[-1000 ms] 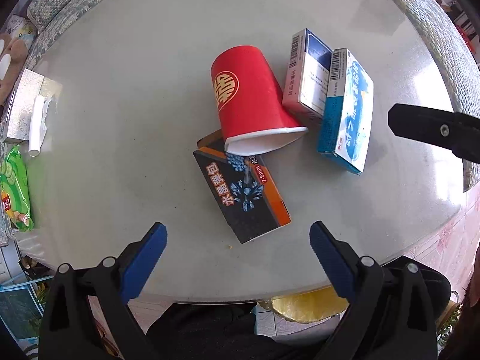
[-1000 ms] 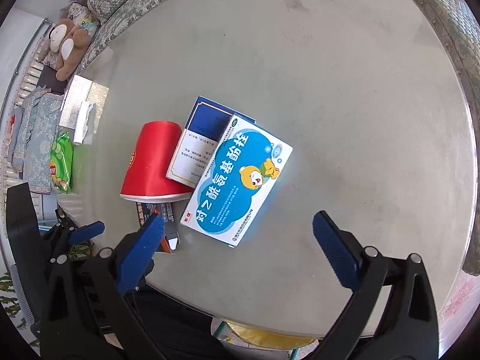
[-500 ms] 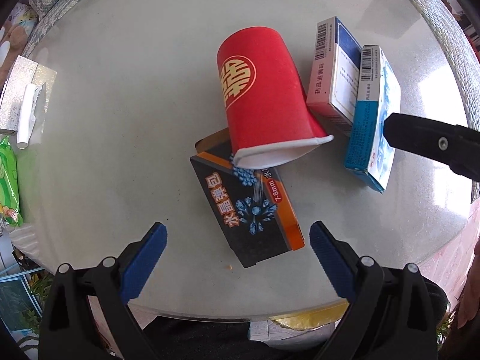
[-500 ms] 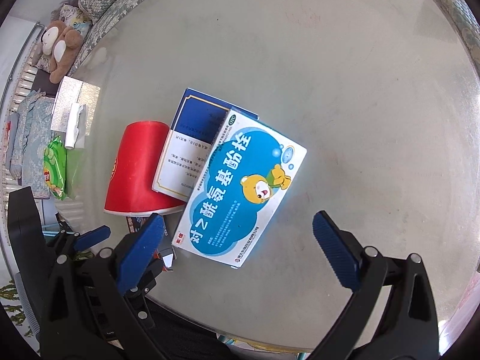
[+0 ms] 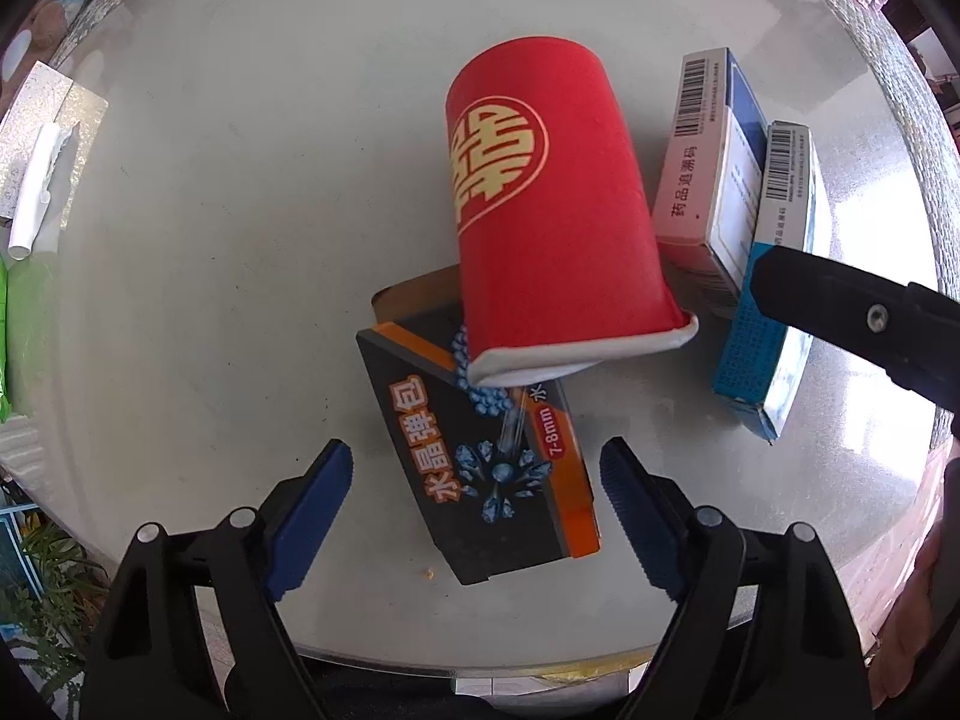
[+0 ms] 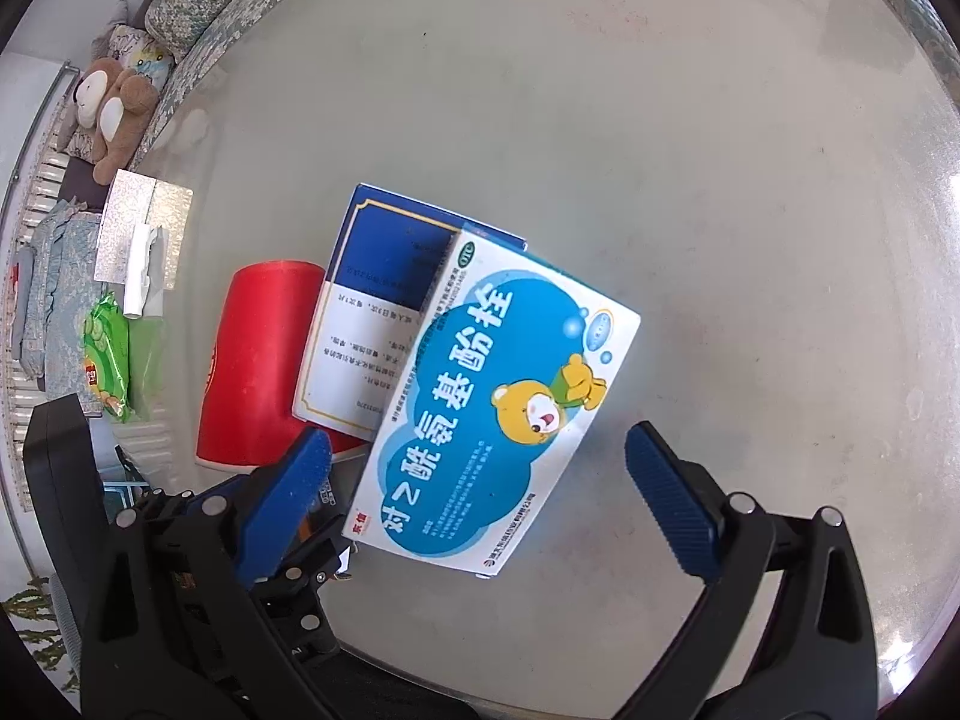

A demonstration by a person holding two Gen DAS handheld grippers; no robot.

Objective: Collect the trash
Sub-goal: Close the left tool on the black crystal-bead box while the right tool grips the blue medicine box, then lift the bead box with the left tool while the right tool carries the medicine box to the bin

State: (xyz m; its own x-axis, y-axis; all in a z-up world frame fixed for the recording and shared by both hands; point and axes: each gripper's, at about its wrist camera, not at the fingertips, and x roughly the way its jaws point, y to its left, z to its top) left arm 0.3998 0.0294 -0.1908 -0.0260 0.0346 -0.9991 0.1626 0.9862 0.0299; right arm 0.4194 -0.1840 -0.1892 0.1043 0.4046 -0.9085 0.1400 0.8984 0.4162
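On the round glass table (image 5: 210,180) a red paper cup (image 5: 540,228) lies on its side, its rim resting on a black and orange box (image 5: 480,480). My left gripper (image 5: 477,468) points down over that box. Its jaws are closing with the box between them, and the blue pads do not touch it. A pink and white box (image 5: 702,168) and a blue medicine box (image 6: 504,408) lie to the right. My right gripper (image 6: 480,456) stands open over the blue box, a pad on either side and clear of it. The red cup (image 6: 258,360) lies to its left.
A silver tissue box (image 5: 36,138) and a green packet (image 6: 108,360) sit near the table's left edge. Plush toys (image 6: 114,102) lie on a sofa beyond it. One finger of the right gripper (image 5: 840,306) crosses the right side of the left wrist view.
Both grippers have come down closer to the table, so the boxes and cup look larger. The left jaws have narrowed around the black box. The right jaws stay wide.
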